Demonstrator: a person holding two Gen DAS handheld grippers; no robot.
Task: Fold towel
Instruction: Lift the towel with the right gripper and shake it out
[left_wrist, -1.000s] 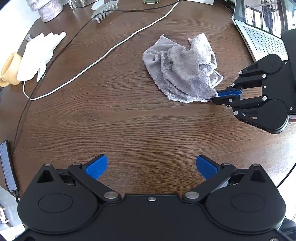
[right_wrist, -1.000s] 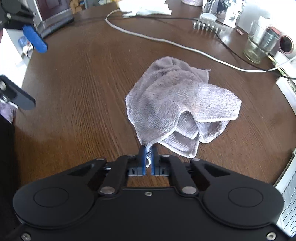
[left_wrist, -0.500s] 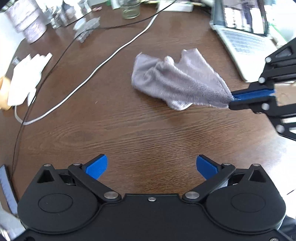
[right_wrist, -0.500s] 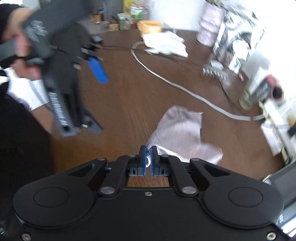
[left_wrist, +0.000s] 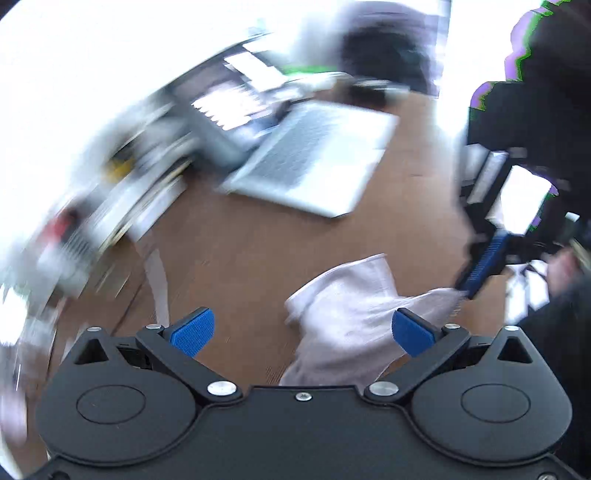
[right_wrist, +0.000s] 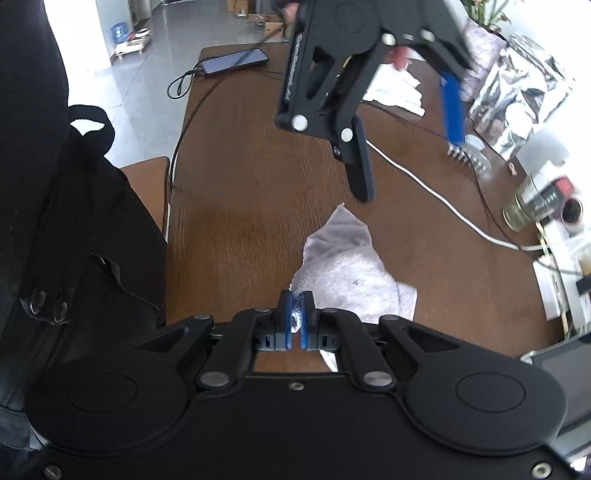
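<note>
A grey towel (right_wrist: 347, 269) hangs crumpled from my right gripper (right_wrist: 294, 317), which is shut on one of its corners above the brown wooden table (right_wrist: 251, 192). In the blurred left wrist view the towel (left_wrist: 347, 317) lies just ahead of my left gripper (left_wrist: 303, 330), which is open and empty. The right gripper (left_wrist: 480, 266) shows there at the right, pinching the towel's far corner. In the right wrist view the left gripper (right_wrist: 406, 147) hovers open above and beyond the towel.
An open laptop (left_wrist: 310, 155) sits on the table behind the towel. A white cable (right_wrist: 436, 195), a dark cable, a phone (right_wrist: 236, 61), a glass jar (right_wrist: 528, 206), white paper (right_wrist: 395, 88) and desk clutter lie along the far and right sides. A dark bag (right_wrist: 74, 229) is at left.
The right gripper has lifted the towel corner and pulled it toward the table's near side. The left gripper has swung round fast toward the towel and now faces the laptop.
</note>
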